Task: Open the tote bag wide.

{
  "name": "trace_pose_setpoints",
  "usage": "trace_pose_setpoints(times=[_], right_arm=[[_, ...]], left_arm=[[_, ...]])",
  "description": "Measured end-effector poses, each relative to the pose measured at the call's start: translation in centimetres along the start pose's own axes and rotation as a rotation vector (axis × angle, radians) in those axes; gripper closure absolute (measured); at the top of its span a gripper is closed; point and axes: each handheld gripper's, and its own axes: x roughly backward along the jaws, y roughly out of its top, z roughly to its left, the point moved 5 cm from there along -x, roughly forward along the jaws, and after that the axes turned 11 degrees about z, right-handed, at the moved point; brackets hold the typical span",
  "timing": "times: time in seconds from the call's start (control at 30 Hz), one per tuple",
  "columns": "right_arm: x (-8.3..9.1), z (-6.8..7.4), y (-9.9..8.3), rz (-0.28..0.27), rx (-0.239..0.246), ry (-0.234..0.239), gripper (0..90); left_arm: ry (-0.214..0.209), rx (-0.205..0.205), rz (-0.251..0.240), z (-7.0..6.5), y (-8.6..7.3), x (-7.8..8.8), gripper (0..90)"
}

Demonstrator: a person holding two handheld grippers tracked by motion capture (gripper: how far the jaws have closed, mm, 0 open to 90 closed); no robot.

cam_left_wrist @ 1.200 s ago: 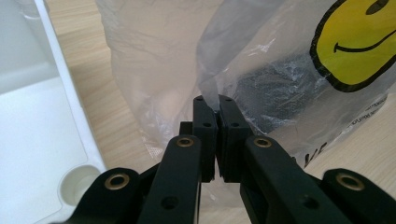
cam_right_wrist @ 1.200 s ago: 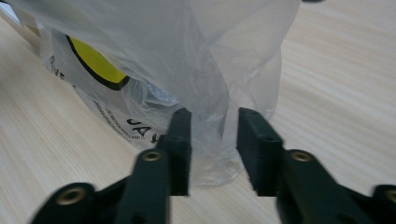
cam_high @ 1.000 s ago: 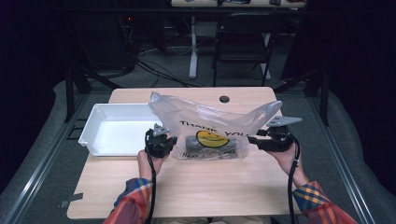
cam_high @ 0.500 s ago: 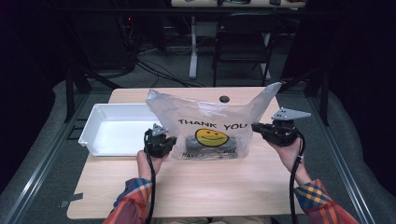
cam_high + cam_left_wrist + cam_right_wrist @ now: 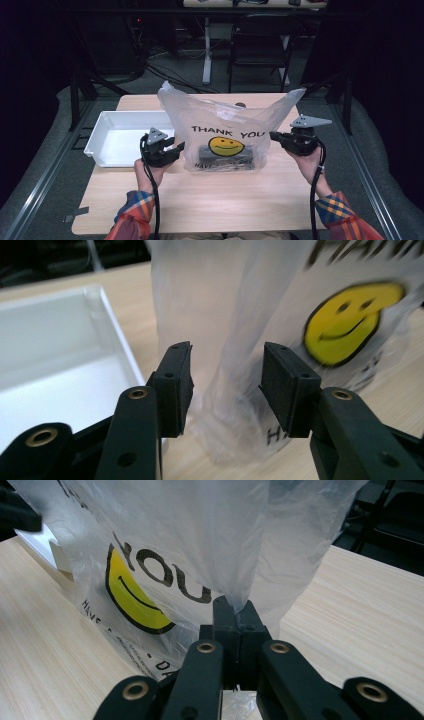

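A plastic bag (image 5: 225,132) printed with a smiley stands upright mid-bench, a dark item already inside. The right hand-held gripper (image 5: 274,136) pinches its side. The left hand-held gripper (image 5: 179,146) has just been opening, jaws parted around the film without pressing it. What is left is unclear.

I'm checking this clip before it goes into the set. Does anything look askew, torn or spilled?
Nothing stands out. The plastic bag stands upright on the table, untorn, with a dark item inside and nothing spilled. The right gripper pinches its side; the left gripper, whose jaws have just been opening, has let go. The white tray lies flat beside the bag.
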Motion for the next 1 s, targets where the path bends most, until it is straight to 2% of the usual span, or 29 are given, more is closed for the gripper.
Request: trace_pose_setpoints(times=[0.03, 0.13, 0.17, 0.2, 0.33, 0.37, 0.4, 0.47, 0.53, 0.57, 0.63, 0.73, 0.9, 1.0], right_arm=[[0.0, 0.0, 0.0, -0.001, 0.001, 0.001, 90.0], [0.1, 0.0, 0.0, 0.000, -0.002, -0.001, 90.0], [0.1, -0.1, 0.1, -0.006, -0.003, 0.000, 90.0], [0.1, -0.1, 0.1, -0.005, -0.006, 0.003, 90.0], [0.1, -0.3, 0.2, -0.007, -0.014, 0.002, 90.0], [0.1, -0.4, 0.3, -0.006, -0.012, -0.001, 90.0], [0.1, -0.4, 0.3, -0.006, -0.012, -0.001, 90.0], [-0.4, -0.4, 0.4, -0.003, -0.018, 0.002, 90.0], [-0.6, -0.4, 0.4, 0.008, -0.015, 0.001, 90.0], [-1.2, -0.4, 0.2, 0.009, -0.031, 0.008, 90.0], [-1.4, -0.4, 0.1, 0.014, -0.032, 0.011, 90.0], [-1.5, -0.5, 0.0, 0.031, -0.024, 0.012, 90.0], [-2.0, -0.9, -0.5, 0.045, -0.036, 0.004, 90.0], [-2.3, -1.0, -0.7, 0.050, -0.044, 0.004, 90.0]], left_arm=[[-0.010, -0.012, -0.019, -0.3, 0.6, 0.5, 55.6], [0.041, -0.035, -0.087, -0.8, 2.6, 2.1, 58.9], [0.041, -0.035, -0.087, -0.8, 2.6, 2.1, 60.4], [0.060, -0.039, -0.099, -0.8, 3.0, 2.2, 61.2], [0.063, -0.030, -0.123, -0.5, 3.1, 1.8, 67.4], [0.066, -0.029, -0.124, -0.4, 3.1, 1.5, 74.2], [0.061, -0.026, -0.123, -0.2, 3.1, 1.2, 74.2], [0.056, -0.015, -0.117, 0.1, 3.0, 0.5, 83.8], [0.047, -0.005, -0.108, 0.4, 2.9, -0.2, 87.6], [0.045, 0.001, -0.104, 0.5, 2.8, -0.4, 88.5], [0.031, 0.019, -0.109, 0.7, 2.6, -0.8, 88.7], [0.026, 0.023, -0.107, 0.8, 2.4, -1.1, 88.9], [0.027, 0.026, -0.092, 0.9, 2.2, -1.3, 89.2], [0.018, 0.030, -0.100, 0.7, 2.2, -1.4, 89.2]])
